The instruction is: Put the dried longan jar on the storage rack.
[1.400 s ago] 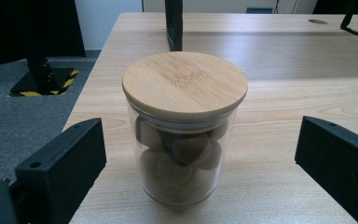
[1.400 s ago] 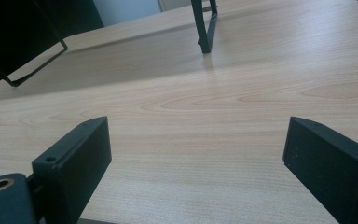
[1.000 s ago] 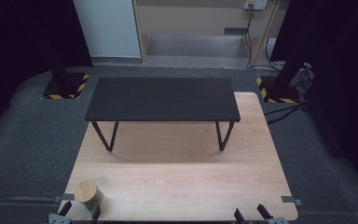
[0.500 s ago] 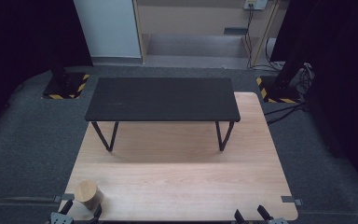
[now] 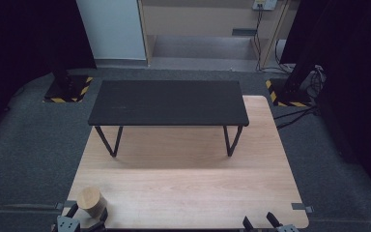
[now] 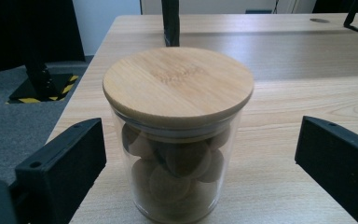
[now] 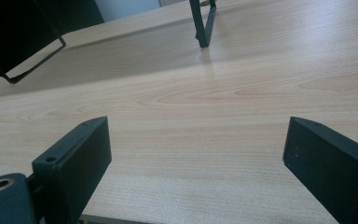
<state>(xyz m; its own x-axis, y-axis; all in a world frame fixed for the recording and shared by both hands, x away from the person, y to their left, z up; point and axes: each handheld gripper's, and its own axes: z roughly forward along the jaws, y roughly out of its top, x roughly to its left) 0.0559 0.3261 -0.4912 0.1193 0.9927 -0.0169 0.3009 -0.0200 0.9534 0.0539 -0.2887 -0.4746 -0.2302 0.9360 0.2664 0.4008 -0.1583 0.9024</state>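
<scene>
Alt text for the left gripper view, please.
A glass jar with a round wooden lid, holding brown rounded pieces, stands upright on a light wooden table between the left gripper's open black fingers, untouched.

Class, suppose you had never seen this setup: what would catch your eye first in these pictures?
First, the glass jar with its round wooden lid, standing upright at the wooden table's near left corner between the open jaws of the left gripper, full of brown rounded pieces. Next, the black shelf on thin legs across the table's far half.
</scene>
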